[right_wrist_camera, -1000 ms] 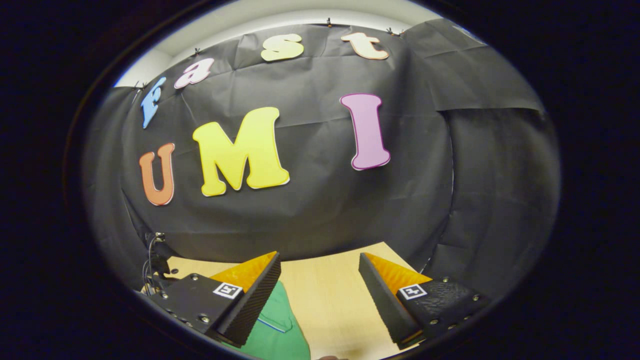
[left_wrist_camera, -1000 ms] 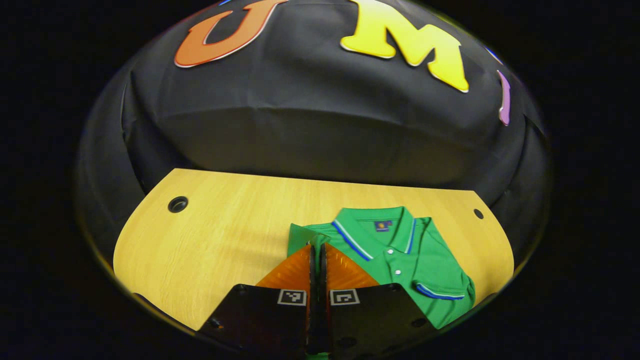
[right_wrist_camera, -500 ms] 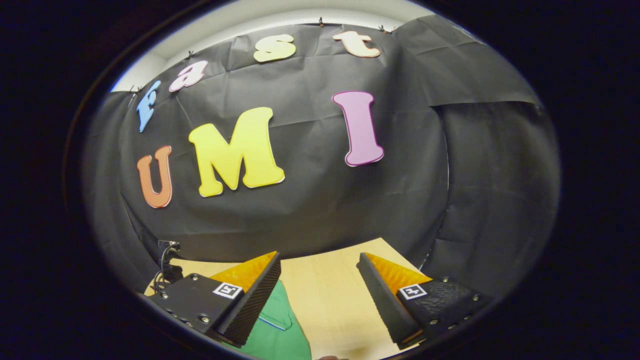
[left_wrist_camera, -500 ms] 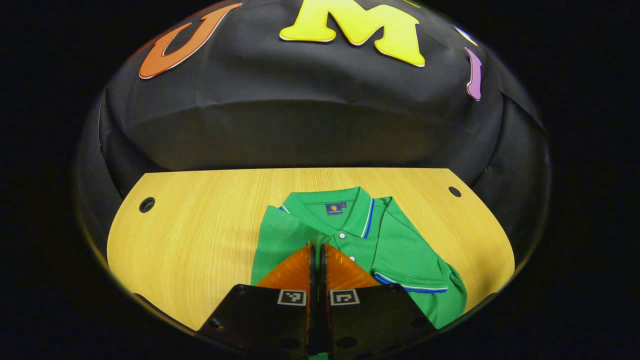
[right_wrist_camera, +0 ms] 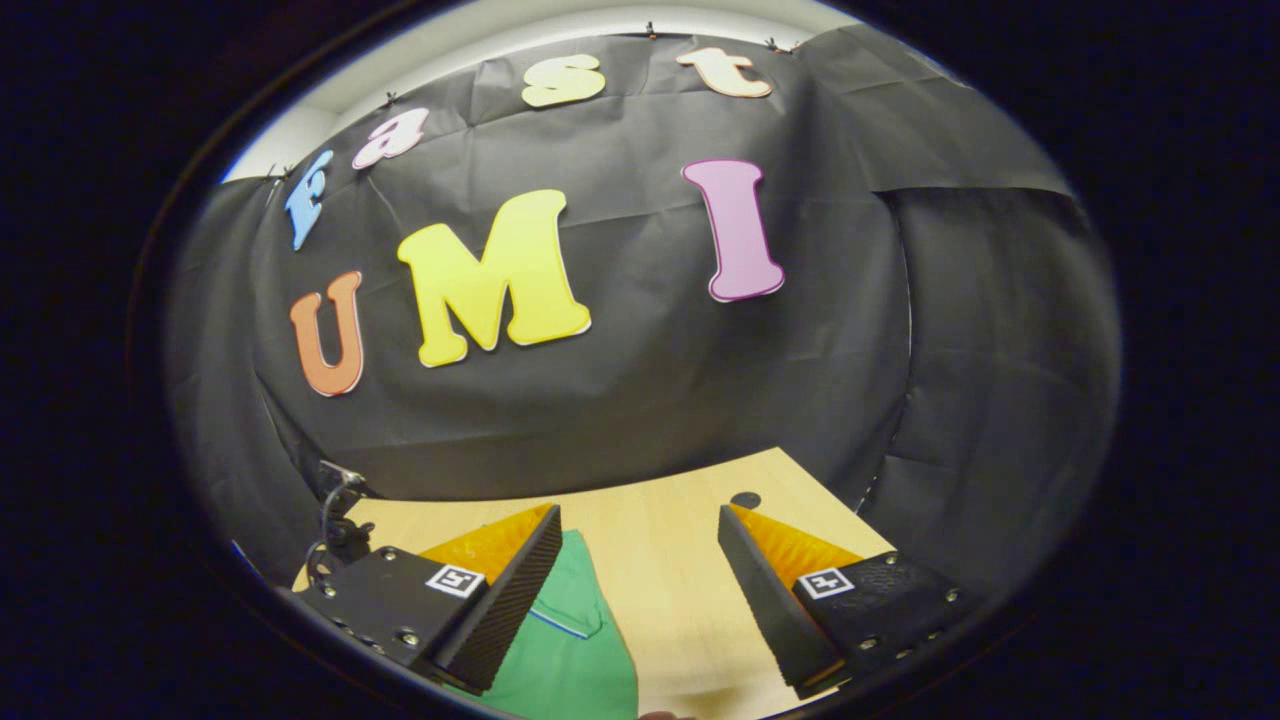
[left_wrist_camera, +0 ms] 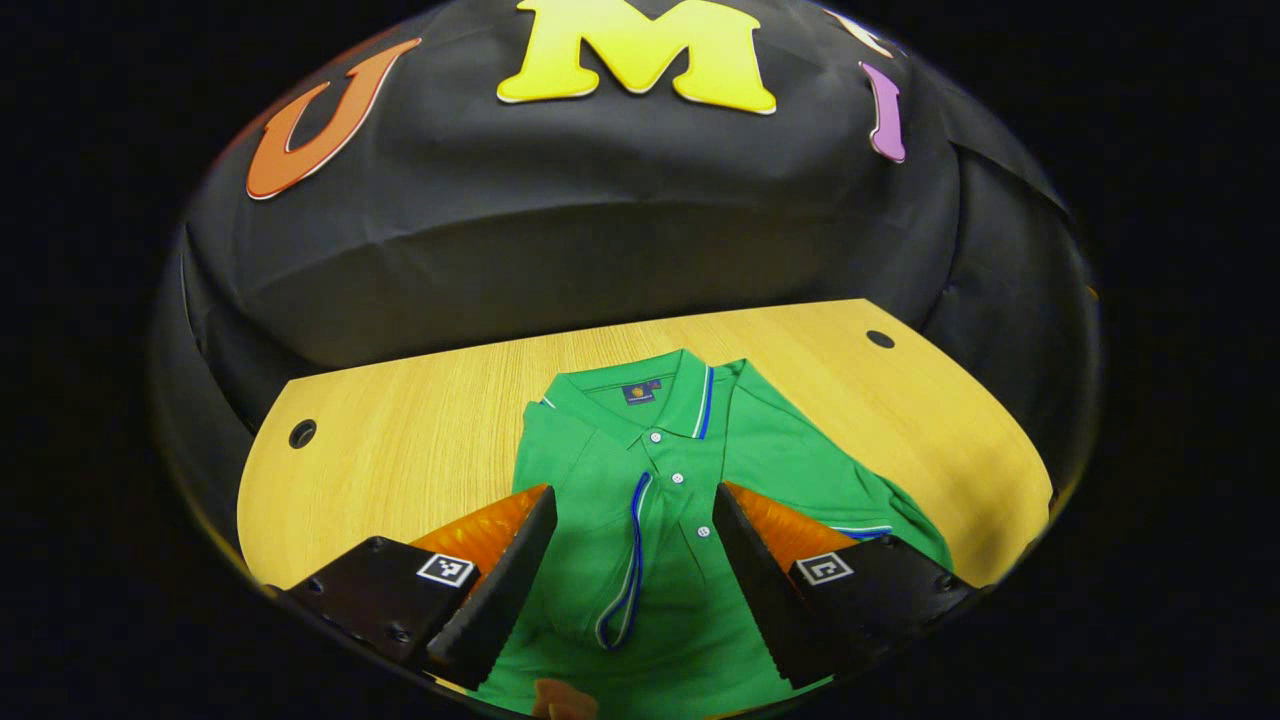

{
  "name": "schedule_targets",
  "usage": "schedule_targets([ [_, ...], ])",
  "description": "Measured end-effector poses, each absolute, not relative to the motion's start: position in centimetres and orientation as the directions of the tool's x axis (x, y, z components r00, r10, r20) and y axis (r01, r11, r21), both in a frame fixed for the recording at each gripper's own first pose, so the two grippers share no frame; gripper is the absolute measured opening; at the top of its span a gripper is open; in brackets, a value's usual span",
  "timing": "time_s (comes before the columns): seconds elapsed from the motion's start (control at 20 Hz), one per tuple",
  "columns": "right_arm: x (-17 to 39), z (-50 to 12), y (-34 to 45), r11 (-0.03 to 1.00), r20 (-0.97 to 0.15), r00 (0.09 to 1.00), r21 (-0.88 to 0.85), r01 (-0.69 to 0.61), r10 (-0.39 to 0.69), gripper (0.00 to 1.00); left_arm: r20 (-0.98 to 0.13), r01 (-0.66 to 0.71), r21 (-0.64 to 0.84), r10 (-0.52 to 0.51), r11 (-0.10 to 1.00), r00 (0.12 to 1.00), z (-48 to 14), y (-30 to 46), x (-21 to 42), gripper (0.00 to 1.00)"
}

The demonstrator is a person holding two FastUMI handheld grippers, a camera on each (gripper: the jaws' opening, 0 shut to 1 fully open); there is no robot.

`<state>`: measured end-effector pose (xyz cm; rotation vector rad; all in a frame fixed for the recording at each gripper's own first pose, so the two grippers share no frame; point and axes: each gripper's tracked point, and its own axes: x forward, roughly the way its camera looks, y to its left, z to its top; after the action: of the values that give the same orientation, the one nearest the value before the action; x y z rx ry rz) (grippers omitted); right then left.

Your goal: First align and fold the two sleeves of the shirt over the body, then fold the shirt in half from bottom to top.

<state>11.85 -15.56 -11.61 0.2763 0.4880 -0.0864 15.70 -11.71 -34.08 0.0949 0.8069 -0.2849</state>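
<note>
A green polo shirt (left_wrist_camera: 690,470) with blue and white trim lies on the wooden table (left_wrist_camera: 400,450), collar toward the far wall. Its left sleeve (left_wrist_camera: 610,570) is folded over the chest, the trimmed cuff running down the middle. The right sleeve (left_wrist_camera: 900,520) still sticks out to the side. My left gripper (left_wrist_camera: 630,505) hangs open above the folded sleeve, nothing between its fingers. In the right gripper view, my right gripper (right_wrist_camera: 640,525) is open over bare table, with the shirt's sleeve (right_wrist_camera: 570,640) beside and beneath its left finger.
The table has a round cable hole near each far corner (left_wrist_camera: 302,433) (left_wrist_camera: 880,339). Black cloth closes off the far edge. A small stand with cables (right_wrist_camera: 335,515) sits at the table's far left in the right gripper view.
My left gripper was shut on the left sleeve; it carried it over the body and has opened, leaving the sleeve on the chest. The right gripper has barely moved.
</note>
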Motion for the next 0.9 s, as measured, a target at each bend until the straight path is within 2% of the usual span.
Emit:
schedule_targets([
  [0.15, 9.2, -12.6, -13.1, 0.953, -0.502, 0.865, 0.273, 0.132, 0.025, 0.98, -0.691, 0.278, -0.103, -0.269, 0.955, 0.671, -30.7, -11.1, 11.4, 1.0],
  [0.4, 0.8, -17.8, -7.8, 0.97, -0.611, 0.787, 0.232, 0.076, 0.084, 0.98, -0.691, 0.259, -0.11, -0.261, 0.96, 0.675, -27.9, -7.7, 0.8, 1.0],
  [0.7, -9.2, -24.9, -4.9, 0.98, -0.737, 0.668, 0.19, 0.054, 0.106, 0.98, -0.772, 0.168, -0.1, -0.183, 0.981, 0.609, -30.0, -2.9, -11.2, 1.0],
  [0.9, -14.3, -29.2, -4.2, 0.983, -0.81, 0.577, 0.173, 0.057, 0.109, 0.98, -0.813, 0.135, -0.076, -0.14, 0.988, 0.565, -32.0, -0.4, -15.8, 1.0],
])
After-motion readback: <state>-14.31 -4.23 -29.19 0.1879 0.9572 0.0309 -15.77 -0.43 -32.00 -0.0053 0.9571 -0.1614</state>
